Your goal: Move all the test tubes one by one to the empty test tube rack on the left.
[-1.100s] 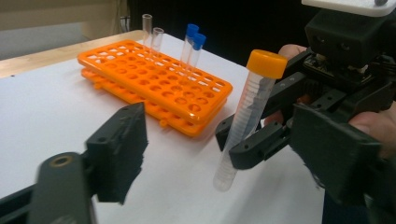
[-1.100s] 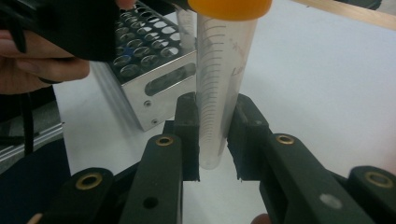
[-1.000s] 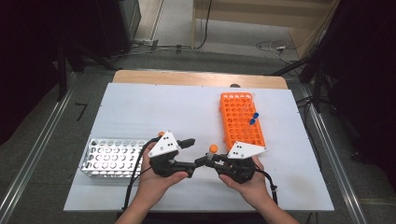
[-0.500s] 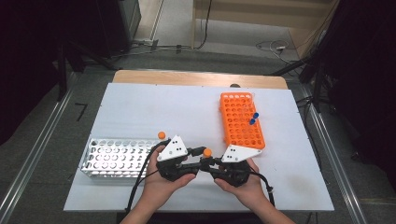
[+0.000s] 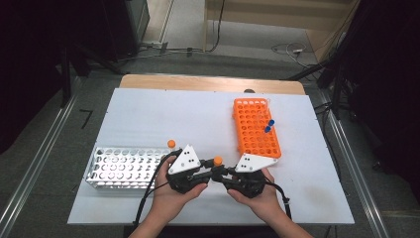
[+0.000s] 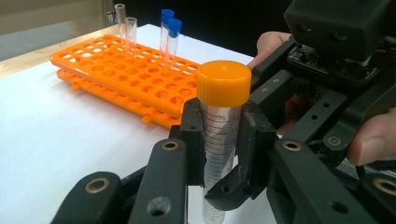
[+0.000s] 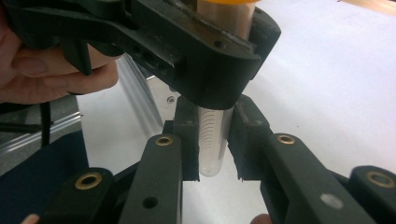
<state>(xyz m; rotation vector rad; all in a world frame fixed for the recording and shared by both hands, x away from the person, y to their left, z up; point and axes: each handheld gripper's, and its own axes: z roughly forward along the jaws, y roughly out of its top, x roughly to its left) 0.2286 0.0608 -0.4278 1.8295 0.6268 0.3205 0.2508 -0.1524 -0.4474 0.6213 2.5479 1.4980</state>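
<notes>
Between the hands, above the worktop (image 5: 148, 114): tube (image 6: 219, 140) upright, orange cap up
Left tongs (image 6: 219, 140): just clamped shut below the cap
Right tongs (image 7: 214, 140): gripping its lower end

Worktop (image 5: 148, 114): white, rectangular sheet, with a strip of bare wood showing along its far edge. Two racks lie directly on it. White rack (image 5: 124, 167): near-left part, long side running left to right, close to the front edge; one orange-capped tube (image 5: 171, 144) stands at its far right corner. Orange rack (image 5: 255, 126): right of centre, long side running away from the person, well apart from the white one; two blue-capped tubes (image 5: 269, 125) stand upright in its right side.
</notes>
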